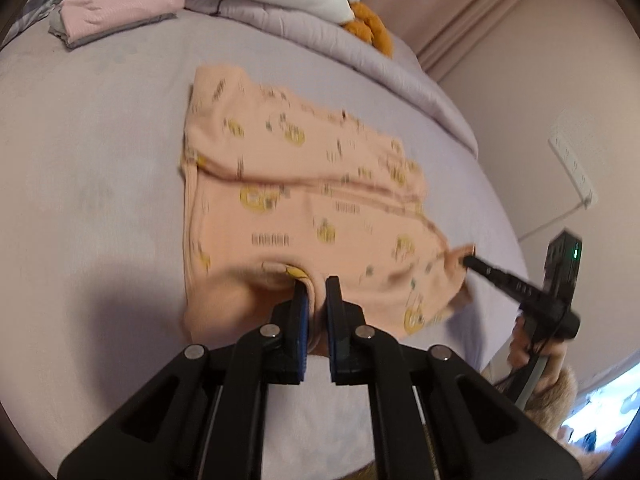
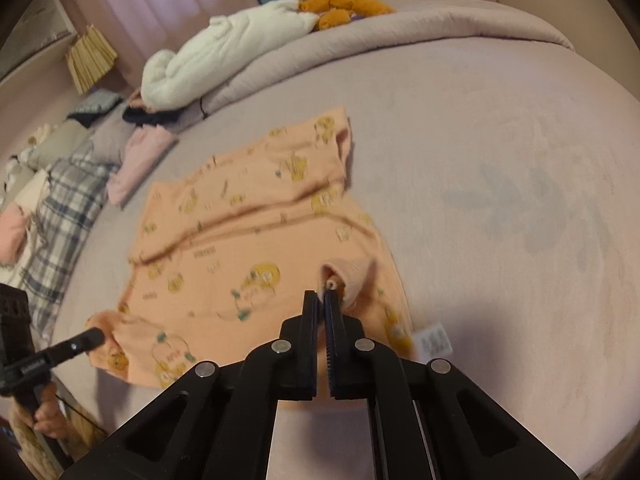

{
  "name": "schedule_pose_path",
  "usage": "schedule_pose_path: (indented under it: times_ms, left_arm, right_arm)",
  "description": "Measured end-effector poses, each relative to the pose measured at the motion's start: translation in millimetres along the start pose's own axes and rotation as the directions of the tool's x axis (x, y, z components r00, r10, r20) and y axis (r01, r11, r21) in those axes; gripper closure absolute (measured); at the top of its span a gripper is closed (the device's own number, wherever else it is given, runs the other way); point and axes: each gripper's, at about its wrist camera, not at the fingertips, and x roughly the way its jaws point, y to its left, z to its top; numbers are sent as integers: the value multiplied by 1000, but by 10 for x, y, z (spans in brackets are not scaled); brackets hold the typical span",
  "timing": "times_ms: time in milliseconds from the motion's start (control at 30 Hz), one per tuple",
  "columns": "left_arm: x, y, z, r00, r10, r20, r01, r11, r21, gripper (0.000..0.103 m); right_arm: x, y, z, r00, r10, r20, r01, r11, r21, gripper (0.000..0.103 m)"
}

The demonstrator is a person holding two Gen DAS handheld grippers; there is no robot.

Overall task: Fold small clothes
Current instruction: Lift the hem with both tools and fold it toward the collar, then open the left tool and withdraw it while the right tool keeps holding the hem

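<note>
Left hand-held gripper point(image 1: 316, 286): clenched on the near hem of the peach printed cotton garment point(image 1: 304, 200).
Right hand-held gripper point(image 2: 322, 300): clenched on its other near corner.
Progress: first fold not yet made; a pink folded garment point(image 1: 120, 4) lies far left on the bed point(image 1: 100, 140).

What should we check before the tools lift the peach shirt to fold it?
1. Left tool shut on the shirt: ok, cloth is pinched between its pads.
2. Right tool shut on the shirt's near edge: ok.
3. Both grips on the same near edge, apart from each other: ok.
4. Rest of the shirt lying flat on the bed: not ok, a crease runs across it.
5. Room beyond the shirt to fold onto: ok, the pink pile sits farther off.
6. Single layer gripped only: cannot tell.
</note>
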Motion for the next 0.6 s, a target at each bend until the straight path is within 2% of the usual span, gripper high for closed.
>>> schedule_pose_path:
  times_ms: [233, 367, 467, 600]
  left_arm:
    - [237, 95, 348, 999, 28, 18, -27, 998, -51, 96]
    - [497, 342, 500, 1000, 8, -23, -12, 988, -152, 95]
    - [629, 447, 560, 998, 17, -59, -27, 983, -183, 94]
    - [686, 503, 597, 997, 14, -77, -30, 978, -206, 91]
  right_arm:
    - [124, 4, 237, 1000, 0, 6, 0, 1000, 11, 98]
    - [330, -36, 341, 999, -36, -16, 36, 999, 29, 98]
    - [440, -89, 385, 998, -53, -29, 55, 997, 54, 98]
    - [474, -116, 435, 995, -100, -3, 100, 993, 57, 98]
